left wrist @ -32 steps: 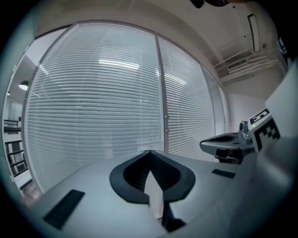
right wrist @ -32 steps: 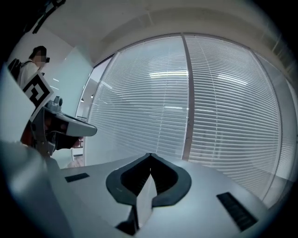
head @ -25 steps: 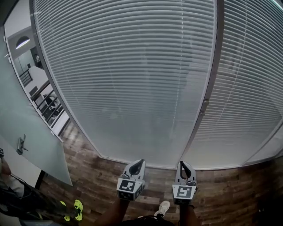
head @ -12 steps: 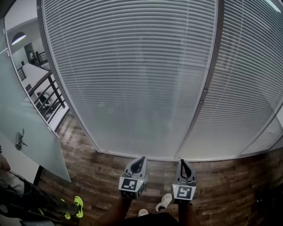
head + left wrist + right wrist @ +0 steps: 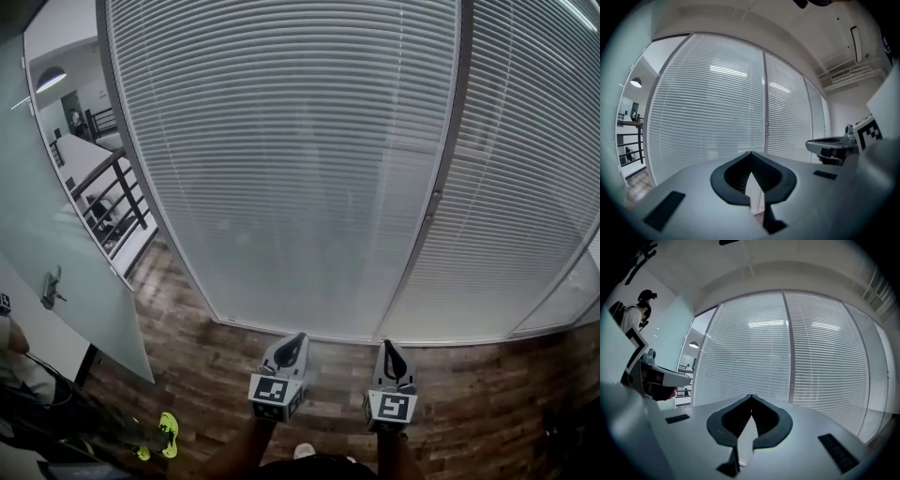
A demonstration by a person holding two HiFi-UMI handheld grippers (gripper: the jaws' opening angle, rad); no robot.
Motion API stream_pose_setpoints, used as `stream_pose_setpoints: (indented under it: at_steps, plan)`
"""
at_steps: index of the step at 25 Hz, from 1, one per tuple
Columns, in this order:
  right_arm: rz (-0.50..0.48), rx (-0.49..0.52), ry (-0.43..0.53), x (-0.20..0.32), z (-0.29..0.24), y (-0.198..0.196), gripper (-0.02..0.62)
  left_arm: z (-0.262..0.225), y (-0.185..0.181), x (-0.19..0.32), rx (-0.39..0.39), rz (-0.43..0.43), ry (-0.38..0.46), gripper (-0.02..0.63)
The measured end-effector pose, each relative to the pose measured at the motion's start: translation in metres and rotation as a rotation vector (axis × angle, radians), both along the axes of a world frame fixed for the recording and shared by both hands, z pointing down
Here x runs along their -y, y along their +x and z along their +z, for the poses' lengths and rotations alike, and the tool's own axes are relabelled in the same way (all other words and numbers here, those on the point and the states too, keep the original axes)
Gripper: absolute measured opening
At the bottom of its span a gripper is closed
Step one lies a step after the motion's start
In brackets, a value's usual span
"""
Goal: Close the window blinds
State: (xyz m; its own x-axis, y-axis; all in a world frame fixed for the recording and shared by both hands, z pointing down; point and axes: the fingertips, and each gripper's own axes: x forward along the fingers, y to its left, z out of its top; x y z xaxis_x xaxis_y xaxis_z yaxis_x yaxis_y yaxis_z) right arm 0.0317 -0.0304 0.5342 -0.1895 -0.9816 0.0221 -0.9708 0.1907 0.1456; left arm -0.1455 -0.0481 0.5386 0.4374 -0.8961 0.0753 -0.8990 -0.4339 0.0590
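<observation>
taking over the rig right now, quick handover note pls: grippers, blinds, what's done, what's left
Left gripper: shut, empty, level, short of the blinds.
Right gripper: shut, empty, beside it.
The blinds hang down over both panes, either side of the frame post; neither gripper touches them.
Done: nothing gripped yet.
Left: dim shapes show through, so the slats may need turning; no wand or cord in view.

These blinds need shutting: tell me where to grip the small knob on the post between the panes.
Pinch the knob across its sides, straight in from the room side: it seems to stick out from the upright post. Its shape is unclear.
</observation>
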Motion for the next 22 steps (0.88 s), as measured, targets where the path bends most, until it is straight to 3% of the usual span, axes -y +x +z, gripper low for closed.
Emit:
stream_pose_setpoints:
  at_steps: [3,7,15,22]
  plan:
    - [-0.022,0.008,0.010,-0.004,-0.005,-0.001,0.003,-0.008,0.003,-0.008,0.011,-0.022,-0.026,0.000]
    - [0.020,0.020,0.044,-0.012,-0.016,0.018,0.003,-0.004,0.010,-0.014,0.014,-0.040,-0.042,0.000]
    - [0.031,0.060,0.024,-0.031,-0.013,0.033,0.002,-0.006,0.023,-0.029,-0.003,-0.042,-0.037,0.000]
    - [0.019,0.034,-0.001,-0.041,-0.004,0.035,0.002,0.001,0.033,-0.036,-0.005,-0.037,-0.038,0.000]
